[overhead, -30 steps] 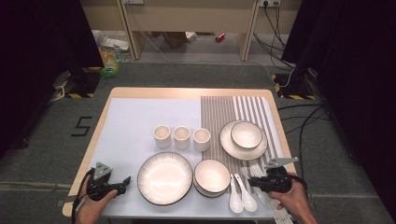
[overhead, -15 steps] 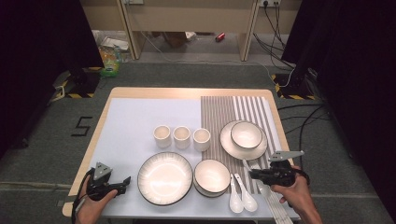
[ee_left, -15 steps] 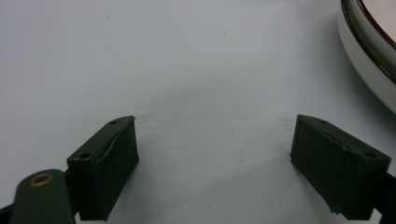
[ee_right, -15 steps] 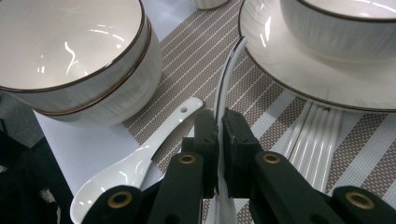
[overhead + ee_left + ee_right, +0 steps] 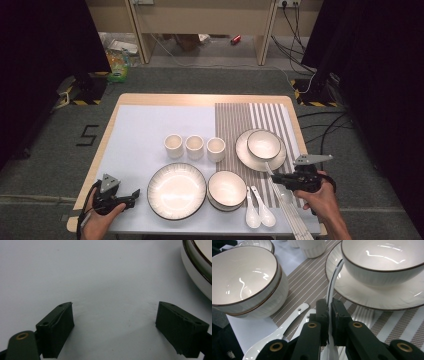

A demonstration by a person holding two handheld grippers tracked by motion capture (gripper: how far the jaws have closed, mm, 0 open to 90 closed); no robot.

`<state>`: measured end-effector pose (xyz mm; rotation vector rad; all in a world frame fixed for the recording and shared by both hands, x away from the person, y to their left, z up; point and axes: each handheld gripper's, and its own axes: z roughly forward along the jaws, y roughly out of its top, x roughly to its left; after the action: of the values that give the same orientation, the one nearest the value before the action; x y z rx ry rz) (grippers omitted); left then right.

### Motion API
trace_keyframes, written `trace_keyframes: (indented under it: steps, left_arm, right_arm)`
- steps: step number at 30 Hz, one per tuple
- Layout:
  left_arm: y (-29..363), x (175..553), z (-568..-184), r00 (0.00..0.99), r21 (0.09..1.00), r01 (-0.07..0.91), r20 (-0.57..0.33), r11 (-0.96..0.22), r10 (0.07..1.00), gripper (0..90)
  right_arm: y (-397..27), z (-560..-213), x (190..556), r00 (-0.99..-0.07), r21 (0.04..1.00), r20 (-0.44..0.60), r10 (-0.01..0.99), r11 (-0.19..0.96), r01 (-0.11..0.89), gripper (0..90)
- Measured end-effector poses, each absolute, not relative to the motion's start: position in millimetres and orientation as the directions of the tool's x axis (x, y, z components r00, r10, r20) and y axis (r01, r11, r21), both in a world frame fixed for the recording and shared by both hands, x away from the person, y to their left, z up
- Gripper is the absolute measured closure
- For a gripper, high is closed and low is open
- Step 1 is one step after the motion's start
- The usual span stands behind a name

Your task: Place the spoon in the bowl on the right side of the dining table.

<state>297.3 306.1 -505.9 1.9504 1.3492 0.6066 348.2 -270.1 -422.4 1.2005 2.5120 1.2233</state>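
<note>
R gripper (image 5: 278, 178) clamped on white spoon (image 5: 333, 282), handle tip up by plate (image 5: 387, 298) w/ bowl, over striped mat (image 5: 240, 120). L gripper (image 5: 115, 327) wide open, nothing between, just beside big plate (image 5: 176, 190).

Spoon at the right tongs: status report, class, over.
Right tongs shut on a white spoon, handle towards the bowl on its plate. Left tongs open over bare mat. Stacked bowls close beside.

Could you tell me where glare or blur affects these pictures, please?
High view: sharp, with the room dark at both sides. Right gripper view: bright streaks of glare on the bowls and along the spoon clamped in the right gripper. Left gripper view: the plate rim is soft.
</note>
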Motion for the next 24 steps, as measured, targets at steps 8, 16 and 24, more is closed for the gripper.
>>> trace_keyframes:
  steps: [8,16,24]
  left_arm:
    - [306.0,297.3,-505.9,0.352,0.751,0.619,-0.004,-0.229,0.936,13.9]
    - [306.1,297.3,-505.9,0.353,0.751,0.619,-0.003,-0.231,0.935,13.9]
    - [306.1,297.3,-505.9,0.352,0.751,0.619,-0.003,-0.231,0.936,13.9]
  right_arm:
    - [-278.4,-410.9,356.9,-0.672,0.722,0.226,0.706,0.342,0.602,85.2]
    - [-281.8,-402.9,367.5,-0.663,0.729,0.228,0.713,0.327,0.602,85.3]
    - [-284.5,-396.1,377.4,-0.652,0.734,0.219,0.726,0.318,0.6,85.3]
